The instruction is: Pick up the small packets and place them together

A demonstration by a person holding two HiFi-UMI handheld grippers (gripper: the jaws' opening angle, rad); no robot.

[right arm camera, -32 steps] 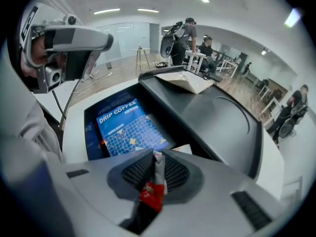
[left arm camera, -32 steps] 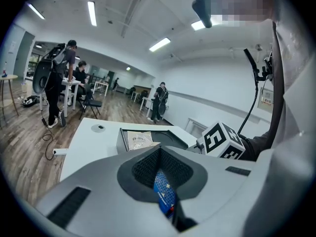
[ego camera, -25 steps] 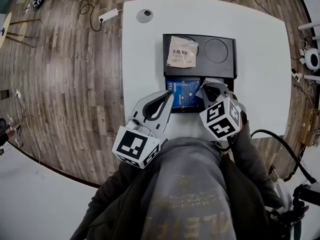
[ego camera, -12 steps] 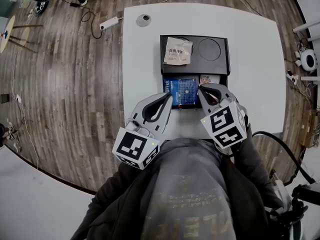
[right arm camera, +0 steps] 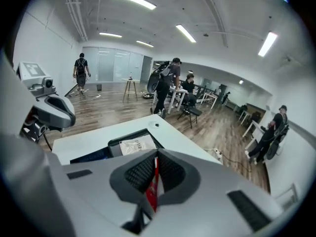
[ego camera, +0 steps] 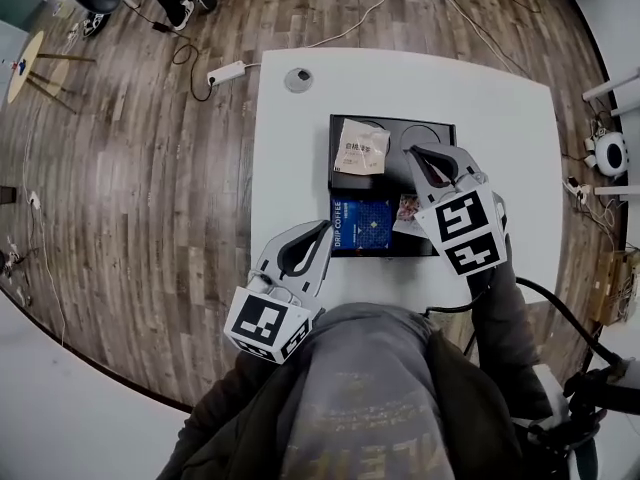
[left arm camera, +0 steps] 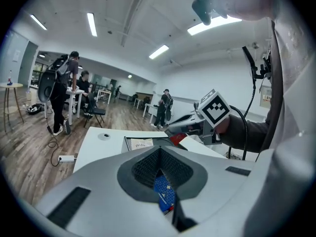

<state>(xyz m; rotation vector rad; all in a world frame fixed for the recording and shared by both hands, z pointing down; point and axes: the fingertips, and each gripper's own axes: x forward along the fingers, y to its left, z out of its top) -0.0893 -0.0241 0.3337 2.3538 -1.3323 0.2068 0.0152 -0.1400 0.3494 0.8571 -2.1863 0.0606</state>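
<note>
The right gripper [ego camera: 425, 154] is clamped tight on a thin red packet [right arm camera: 154, 181] above the black tray's [ego camera: 334, 168] far-right side. The pinch looks slight, so I reckon a jolt could drop it short of the white packet [ego camera: 361, 146] at the tray's far-left. The left gripper [ego camera: 322, 230], closed and empty, hangs off the tray's near-left corner.

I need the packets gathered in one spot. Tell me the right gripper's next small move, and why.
Probably swing the right gripper left toward the beige packet in the tray's far-left compartment, then begin lowering. Its jaws are shut on a red packet over the tray, and the beige packet lies alone there, a likely gathering spot.
</note>
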